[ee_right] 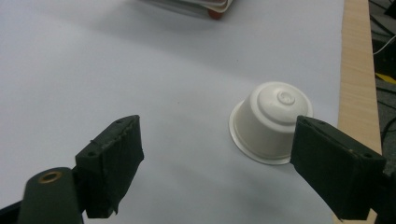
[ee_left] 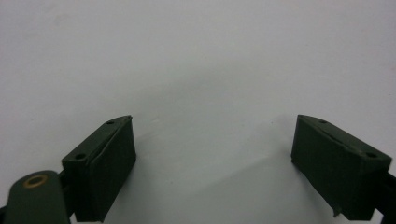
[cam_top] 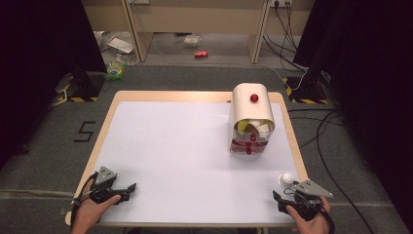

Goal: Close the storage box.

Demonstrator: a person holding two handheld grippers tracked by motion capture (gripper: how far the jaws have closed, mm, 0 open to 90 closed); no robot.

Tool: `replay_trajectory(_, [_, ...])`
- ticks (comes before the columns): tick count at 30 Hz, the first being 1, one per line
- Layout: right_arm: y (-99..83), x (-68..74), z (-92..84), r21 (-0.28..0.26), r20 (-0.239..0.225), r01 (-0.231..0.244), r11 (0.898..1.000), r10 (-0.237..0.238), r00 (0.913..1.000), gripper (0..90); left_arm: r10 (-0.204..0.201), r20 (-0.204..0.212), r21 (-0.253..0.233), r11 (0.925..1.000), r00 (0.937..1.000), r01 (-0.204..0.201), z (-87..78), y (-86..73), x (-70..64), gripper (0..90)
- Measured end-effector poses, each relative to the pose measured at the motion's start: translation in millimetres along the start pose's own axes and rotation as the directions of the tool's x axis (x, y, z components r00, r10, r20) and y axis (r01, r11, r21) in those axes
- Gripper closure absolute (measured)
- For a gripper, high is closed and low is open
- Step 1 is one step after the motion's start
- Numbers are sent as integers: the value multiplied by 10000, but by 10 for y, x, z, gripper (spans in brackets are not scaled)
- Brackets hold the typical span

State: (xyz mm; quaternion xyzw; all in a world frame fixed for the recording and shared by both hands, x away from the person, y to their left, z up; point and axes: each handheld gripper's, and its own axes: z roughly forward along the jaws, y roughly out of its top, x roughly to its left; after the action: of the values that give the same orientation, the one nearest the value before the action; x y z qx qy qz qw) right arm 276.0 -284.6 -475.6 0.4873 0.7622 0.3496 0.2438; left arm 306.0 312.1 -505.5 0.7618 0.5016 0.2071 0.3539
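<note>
My left gripper [cam_top: 127, 187] sits at the lower left of the high view, low over the white table cover [cam_top: 185, 146], with my hand wrapped round its handle. In the left gripper view its jaws stand spread wide apart, one at the lower left and one at the lower right of the frame, with bare white surface between them and nothing in their grasp.

My right gripper [cam_top: 276, 196] sits at the lower right of the high view, near the table's front right corner. In the right gripper view its jaws are likewise spread wide and pinch nothing. Just past the right-hand jaw, right of the frame's centre, a small white plastic cup [ee_right: 271, 121] stands upside down on the cover, its rim flat on the surface and its base with a little raised ring facing up. The jaw's tip overlaps the cup's right edge in that view; I cannot tell whether they touch. In the high view the cup [cam_top: 286, 179] lies just above my right gripper, close to the wooden edge of the table [cam_top: 292, 141].

Farther up, in the right half of the high view, stands a cream container with a rounded roll-top lid and a red knob [cam_top: 251, 113], its clear lower part showing yellow and white contents. Its bottom edge shows at the top of the right gripper view.
</note>
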Motion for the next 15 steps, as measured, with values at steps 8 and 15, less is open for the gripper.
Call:
replay_trajectory(8, [-81,-9,-39,230,-95,-85,9997,87,9999,172,-1,-2,-3,10000,10000,1,0,0,-1,127])
replay_trajectory(15, [-161,-5,-59,415,-152,-71,9991,77,9999,173,1,-7,-4,10000,10000,-1,0,0,-1,128])
